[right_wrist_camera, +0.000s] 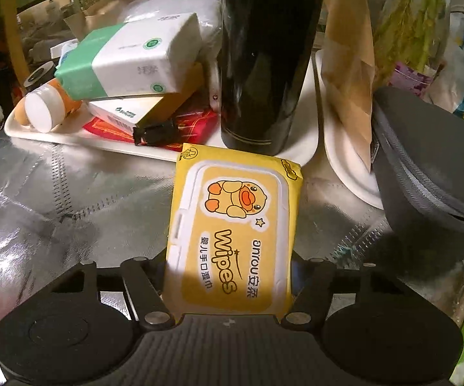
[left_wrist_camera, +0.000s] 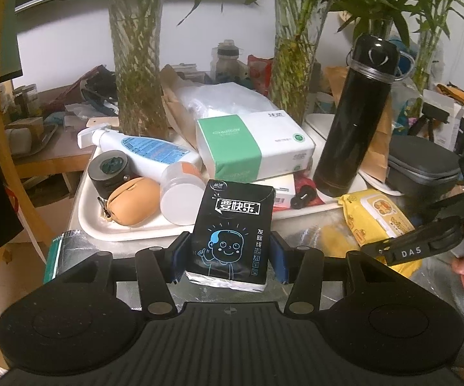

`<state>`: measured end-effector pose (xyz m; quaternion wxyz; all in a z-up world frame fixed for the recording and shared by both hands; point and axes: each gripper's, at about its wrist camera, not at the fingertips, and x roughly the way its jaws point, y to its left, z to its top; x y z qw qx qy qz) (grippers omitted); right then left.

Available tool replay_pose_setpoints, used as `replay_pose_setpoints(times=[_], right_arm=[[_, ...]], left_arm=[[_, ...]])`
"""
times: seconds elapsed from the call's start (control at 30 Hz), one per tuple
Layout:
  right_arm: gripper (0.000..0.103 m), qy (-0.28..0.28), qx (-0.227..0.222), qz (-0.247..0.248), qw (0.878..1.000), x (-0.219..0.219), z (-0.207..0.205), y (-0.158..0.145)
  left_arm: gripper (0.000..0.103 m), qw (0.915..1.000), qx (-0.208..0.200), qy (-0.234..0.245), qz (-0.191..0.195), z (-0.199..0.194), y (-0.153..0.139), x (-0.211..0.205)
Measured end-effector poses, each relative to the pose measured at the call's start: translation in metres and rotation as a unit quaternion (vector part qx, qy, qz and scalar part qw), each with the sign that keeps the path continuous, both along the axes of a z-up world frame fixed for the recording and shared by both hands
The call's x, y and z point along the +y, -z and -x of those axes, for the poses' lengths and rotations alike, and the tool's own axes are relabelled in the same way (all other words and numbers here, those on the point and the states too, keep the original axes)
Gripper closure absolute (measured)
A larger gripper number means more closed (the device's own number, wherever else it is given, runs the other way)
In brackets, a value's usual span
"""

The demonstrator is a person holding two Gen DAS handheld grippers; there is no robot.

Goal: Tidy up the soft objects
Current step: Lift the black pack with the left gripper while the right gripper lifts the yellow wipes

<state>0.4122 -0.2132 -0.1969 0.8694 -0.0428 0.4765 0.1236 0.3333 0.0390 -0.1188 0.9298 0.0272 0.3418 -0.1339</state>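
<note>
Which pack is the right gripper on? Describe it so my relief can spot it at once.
Start at the tall black flask standing on the white tray. On the foil cover just in front of the tray lies the wipes pack, between the right gripper's fingers. It is the only yellow pack, with a cartoon duck on its lid.

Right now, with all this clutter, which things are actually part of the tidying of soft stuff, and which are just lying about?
Part of the job:
- black tissue pack, clamped in the left gripper
- yellow wipes pack, between the right gripper fingers
- green-and-white tissue pack

Just lying about:
- black flask
- spray bottle
- tape roll
- grey case
- white tray
</note>
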Motion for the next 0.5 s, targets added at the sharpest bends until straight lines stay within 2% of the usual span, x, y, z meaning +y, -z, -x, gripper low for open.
replay_pose_setpoints(times=[0.2, 0.33, 0.5], right_arm=[[0.035, -0.016, -0.026, 0.001, 1.000, -0.013, 0.011, -0.029], [0.035, -0.031, -0.034, 0.000, 0.999, -0.025, 0.029, -0.056], [0.035, -0.032, -0.053, -0.013, 0.998, -0.047, 0.062, -0.090]], left_arm=[[0.053, 0.9998, -0.012, 0.000, -0.014, 0.007, -0.008, 0.000], [0.053, 0.9983, -0.031, 0.007, -0.048, 0.020, -0.013, -0.004], [0.053, 0.9983, -0.022, -0.003, -0.053, 0.033, -0.019, 0.001]])
